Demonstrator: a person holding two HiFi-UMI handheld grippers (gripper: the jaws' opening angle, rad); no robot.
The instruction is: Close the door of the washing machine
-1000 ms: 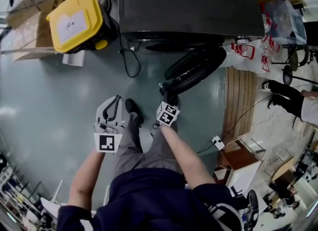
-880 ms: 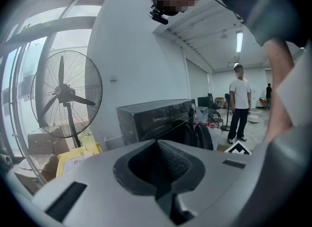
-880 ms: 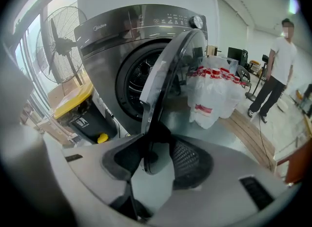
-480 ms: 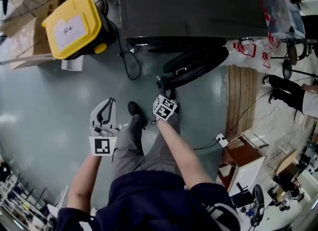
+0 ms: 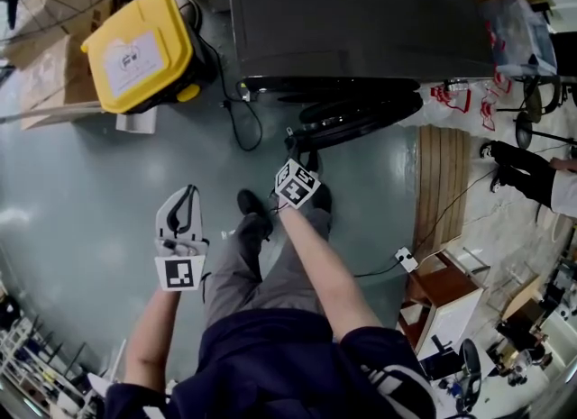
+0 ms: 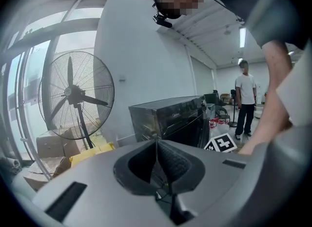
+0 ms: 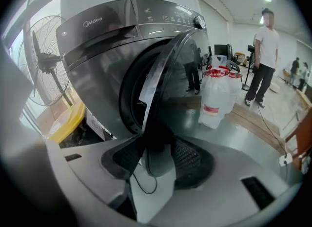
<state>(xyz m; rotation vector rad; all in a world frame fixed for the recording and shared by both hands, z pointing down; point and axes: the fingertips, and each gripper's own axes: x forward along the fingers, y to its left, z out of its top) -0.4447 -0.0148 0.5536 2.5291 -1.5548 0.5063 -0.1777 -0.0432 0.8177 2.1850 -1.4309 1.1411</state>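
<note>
Head view: the washer [image 5: 361, 12] stands far, its door [image 5: 361, 120] ajar. The right gripper [image 5: 308, 159] is at the door's near edge, the left gripper [image 5: 183, 199] well to the left.

Left gripper view: jaws together, empty.

Right gripper view: the jaws have just been opening and stand wide astride the door's rim. Best to push steadily until it latches.

The brand name "Midea" is seen in pale letters on the upper front panel of the washing machine [image 7: 97, 50] (small print by its dial cannot be read). A white label [image 5: 129, 55] on the yellow bin [image 5: 171, 25] is shown, illegible.
</note>
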